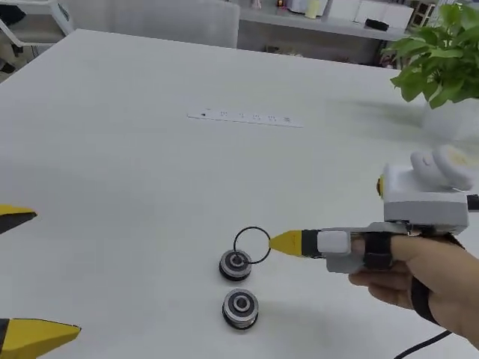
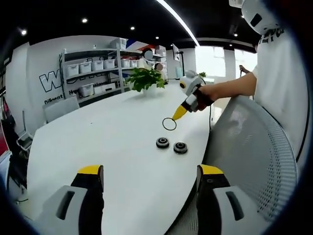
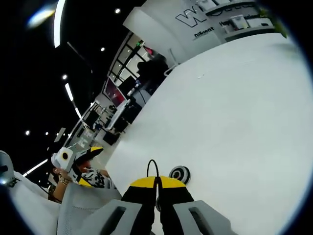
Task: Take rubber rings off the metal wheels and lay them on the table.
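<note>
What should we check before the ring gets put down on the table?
1. Is the right gripper shut on the rubber ring: ok.
2. Is the ring clear of the far wheel: ok, the left gripper view shows it hanging apart.
3. Is there bare table beside the wheels: ok.
4. Is the left gripper open and out of the way: ok.
5. Does the near wheel have a ring on it: cannot tell.

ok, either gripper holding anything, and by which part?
Right gripper is shut on the rubber ring, pinching one spot on its rim with the jaw tips; the loop sticks out ahead. Left gripper is open, holding nothing.
</note>
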A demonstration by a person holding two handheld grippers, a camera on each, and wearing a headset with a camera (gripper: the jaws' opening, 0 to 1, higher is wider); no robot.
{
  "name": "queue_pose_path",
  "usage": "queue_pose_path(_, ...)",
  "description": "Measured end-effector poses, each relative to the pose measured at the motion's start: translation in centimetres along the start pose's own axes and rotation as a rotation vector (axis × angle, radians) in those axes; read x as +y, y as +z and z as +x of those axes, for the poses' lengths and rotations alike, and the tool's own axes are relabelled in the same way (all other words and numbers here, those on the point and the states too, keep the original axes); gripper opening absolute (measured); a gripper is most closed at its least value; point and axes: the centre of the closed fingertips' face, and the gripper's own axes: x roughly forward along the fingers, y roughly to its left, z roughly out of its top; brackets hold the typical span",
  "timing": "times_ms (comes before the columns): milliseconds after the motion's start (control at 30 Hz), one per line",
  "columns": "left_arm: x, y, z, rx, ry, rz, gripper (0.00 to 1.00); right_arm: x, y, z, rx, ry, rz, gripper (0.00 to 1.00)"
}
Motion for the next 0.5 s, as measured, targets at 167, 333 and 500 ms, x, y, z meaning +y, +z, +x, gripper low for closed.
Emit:
queue_pose_path(167,-0.4,-0.3,0.1,-0.003,0.008,-0.020,0.77,0.4,1.2,-0.4,-0.052,0.019,0.009,0.00)
queue_pose_path(333,-1.1,-0.8,0.4,0.003,0.001,-0.039,0.78,0.8,1.7,-0.6,-0.078,0.026,0.008,0.00)
queue_pose_path(500,-2.0,-1.5,0.9,0.031,-0.018,-0.035,0.79,1.8,2.1,-0.4,-0.091,0.044,-0.006,0.00)
